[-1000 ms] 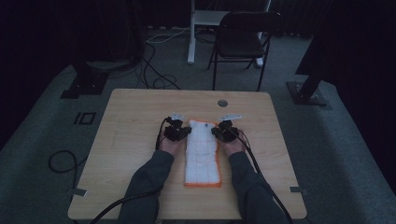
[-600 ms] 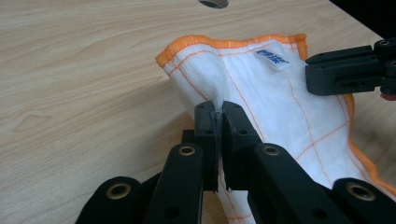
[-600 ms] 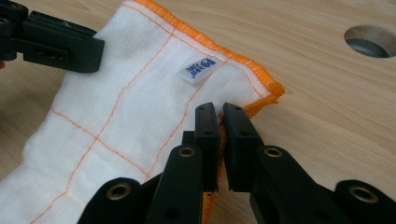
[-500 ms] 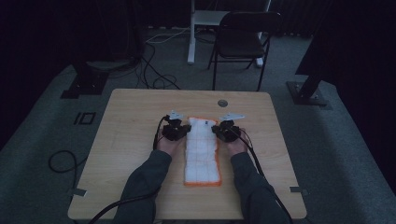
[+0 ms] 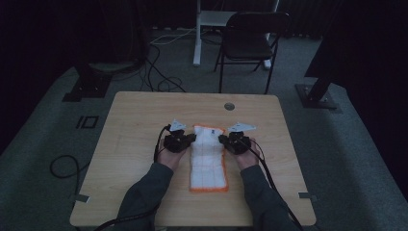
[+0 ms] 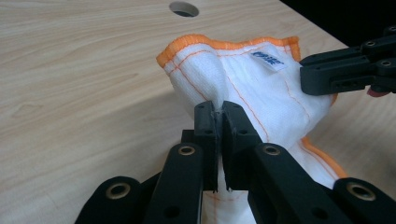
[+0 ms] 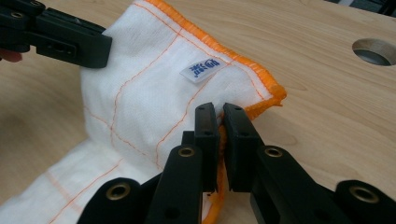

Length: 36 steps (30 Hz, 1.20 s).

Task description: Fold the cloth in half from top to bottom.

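Observation:
A white cloth [image 5: 208,159] with orange hem and orange grid stitching lies lengthwise on the wooden table [image 5: 134,120]. Its far end is lifted off the table. My left gripper [image 5: 191,138] is shut on the cloth's left edge [image 6: 201,74], the jaws pinching a fold of it. My right gripper [image 5: 224,139] is shut on the right edge by the orange hem [image 7: 261,88]. A small blue-printed label [image 7: 200,70] sits near the far edge. In the left gripper view the right gripper [image 6: 303,74] reaches in from the right; in the right gripper view the left gripper [image 7: 108,49] comes in from the upper left.
A round cable hole [image 5: 229,106] is set near the table's far edge. A black folding chair [image 5: 250,41] and a white post [image 5: 198,33] stand beyond the table. Black stand bases [image 5: 94,79] and cables lie on the grey carpet.
Both grippers have moved toward the table's near side and risen a little, carrying the cloth's far end with them.

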{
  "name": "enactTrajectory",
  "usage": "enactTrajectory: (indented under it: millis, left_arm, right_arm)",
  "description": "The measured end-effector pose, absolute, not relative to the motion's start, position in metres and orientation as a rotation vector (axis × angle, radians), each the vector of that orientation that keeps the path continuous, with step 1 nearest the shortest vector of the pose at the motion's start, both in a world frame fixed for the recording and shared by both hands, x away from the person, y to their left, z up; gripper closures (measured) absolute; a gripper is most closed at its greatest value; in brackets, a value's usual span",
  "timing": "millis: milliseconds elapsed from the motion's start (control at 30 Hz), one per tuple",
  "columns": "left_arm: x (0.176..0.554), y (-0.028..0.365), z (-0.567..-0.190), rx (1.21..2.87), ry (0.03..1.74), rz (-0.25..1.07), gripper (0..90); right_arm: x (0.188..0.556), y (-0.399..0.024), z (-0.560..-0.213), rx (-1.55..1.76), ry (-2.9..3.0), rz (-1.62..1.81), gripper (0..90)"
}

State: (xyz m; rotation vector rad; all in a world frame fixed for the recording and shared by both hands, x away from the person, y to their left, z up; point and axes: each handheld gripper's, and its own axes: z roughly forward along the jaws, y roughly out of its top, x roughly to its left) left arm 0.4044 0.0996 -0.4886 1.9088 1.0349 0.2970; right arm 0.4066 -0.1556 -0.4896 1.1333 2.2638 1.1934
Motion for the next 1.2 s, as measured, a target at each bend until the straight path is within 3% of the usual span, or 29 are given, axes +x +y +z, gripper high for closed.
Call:
enactTrajectory:
  millis: [267, 667, 800, 867, 1033, 1200]
  left_arm:
    - [0.378, 0.103, -0.491, 1.869, 1.041, 0.266, 86.1]
    - [0.337, 0.103, -0.51, 1.936, 1.037, 0.218, 85.3]
    - [0.329, 0.103, -0.52, 1.962, 1.052, 0.206, 84.2]
    - [0.326, 0.105, -0.523, 1.962, 1.061, 0.195, 81.2]
    - [0.314, 0.106, -0.528, 2.019, 1.052, 0.216, 64.3]
    - [0.311, 0.102, -0.537, 2.085, 1.047, 0.256, 61.5]
  right_arm:
    - [0.383, -0.155, -0.489, 1.098, 2.296, 1.19, 85.1]
    - [0.353, -0.159, -0.511, 1.08, 2.405, 1.155, 83.5]
    - [0.347, -0.159, -0.517, 1.044, 2.452, 1.097, 79.3]
    - [0.345, -0.159, -0.518, 1.046, 2.468, 1.084, 71.1]
    - [0.338, -0.16, -0.524, 1.044, 2.506, 1.026, 56.7]
    - [0.334, -0.159, -0.532, 1.036, 2.525, 0.972, 54.1]
